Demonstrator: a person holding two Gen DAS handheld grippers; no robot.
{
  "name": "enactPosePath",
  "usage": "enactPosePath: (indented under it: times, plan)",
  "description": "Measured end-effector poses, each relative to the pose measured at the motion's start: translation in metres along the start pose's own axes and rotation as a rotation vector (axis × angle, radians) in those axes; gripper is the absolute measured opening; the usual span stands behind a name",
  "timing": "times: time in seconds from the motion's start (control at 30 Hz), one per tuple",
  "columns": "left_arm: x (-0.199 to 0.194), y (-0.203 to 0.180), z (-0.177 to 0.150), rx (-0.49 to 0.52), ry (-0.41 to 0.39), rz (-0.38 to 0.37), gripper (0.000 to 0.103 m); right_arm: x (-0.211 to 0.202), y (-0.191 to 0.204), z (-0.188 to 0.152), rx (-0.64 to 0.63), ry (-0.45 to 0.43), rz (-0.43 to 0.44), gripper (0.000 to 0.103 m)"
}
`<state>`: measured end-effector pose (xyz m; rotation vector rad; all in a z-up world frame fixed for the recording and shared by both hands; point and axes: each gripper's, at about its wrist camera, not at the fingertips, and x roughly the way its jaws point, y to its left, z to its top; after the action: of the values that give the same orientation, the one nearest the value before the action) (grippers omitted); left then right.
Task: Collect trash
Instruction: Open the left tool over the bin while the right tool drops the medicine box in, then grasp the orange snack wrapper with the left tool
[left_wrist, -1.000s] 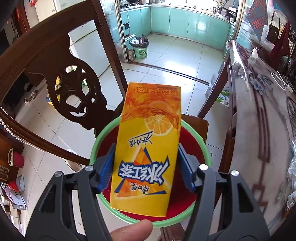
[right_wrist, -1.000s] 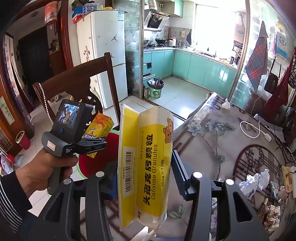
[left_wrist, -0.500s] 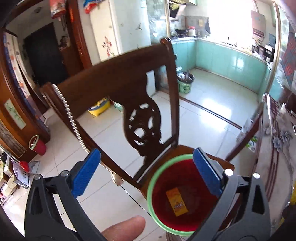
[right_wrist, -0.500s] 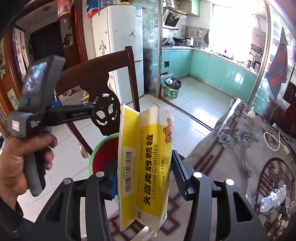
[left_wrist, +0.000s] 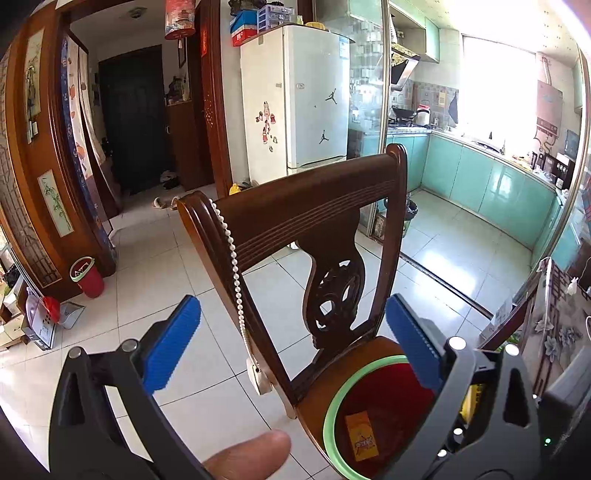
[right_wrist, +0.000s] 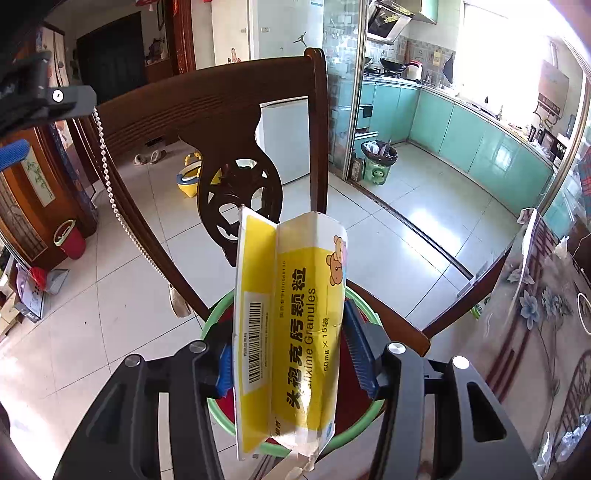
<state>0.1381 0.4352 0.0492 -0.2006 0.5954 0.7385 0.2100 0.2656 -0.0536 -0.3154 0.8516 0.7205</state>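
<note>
Right wrist view: right claw (right_wrist: 291, 363) is clamped on one yellow-and-white crumpled medicine box (right_wrist: 291, 332), long axis pointing away along the fingers, sitting directly over the red bucket with the green rim (right_wrist: 364, 415) on the dark wooden chair (right_wrist: 221, 99). Left claw (left_wrist: 295, 347) is spread wide, holding nothing, bucket low to its right. One orange drink carton (left_wrist: 361, 435) lies inside. So one bucket, two trash pieces; I'd guess letting go comes next.

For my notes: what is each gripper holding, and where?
Right gripper clamps the yellow medicine box across its lower sides. Left gripper holds nothing.
</note>
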Motion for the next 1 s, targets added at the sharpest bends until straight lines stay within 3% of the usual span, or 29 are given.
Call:
enactPosePath:
  times: [0.07, 0.13, 0.23, 0.43, 0.57, 0.73, 1.0]
  plan:
    - [0.000, 0.001, 0.000, 0.003, -0.001, -0.001, 0.098, 0.008, -0.003, 0.002, 0.023, 0.007, 0.011, 0.055]
    - [0.001, 0.002, 0.000, 0.008, -0.008, 0.013, 0.098, 0.011, -0.004, 0.002, 0.029, 0.007, 0.013, 0.072]
    - [0.003, 0.002, 0.000, 0.003, -0.005, 0.007, 0.098, 0.010, -0.005, 0.002, 0.023, 0.004, 0.006, 0.075]
    - [-0.002, -0.004, 0.001, 0.013, -0.031, 0.006, 0.098, -0.014, -0.014, -0.003, 0.035, -0.045, -0.036, 0.096]
    - [-0.012, -0.009, 0.002, 0.011, -0.058, -0.013, 0.098, -0.045, -0.027, -0.009, 0.046, -0.079, -0.085, 0.097]
    - [-0.037, -0.035, 0.000, 0.077, -0.089, -0.072, 0.099, -0.101, -0.055, -0.030, 0.092, -0.119, -0.158, 0.097]
    - [-0.104, -0.112, -0.029, 0.157, -0.066, -0.306, 0.099, -0.208, -0.117, -0.096, 0.179, -0.173, -0.306, 0.097]
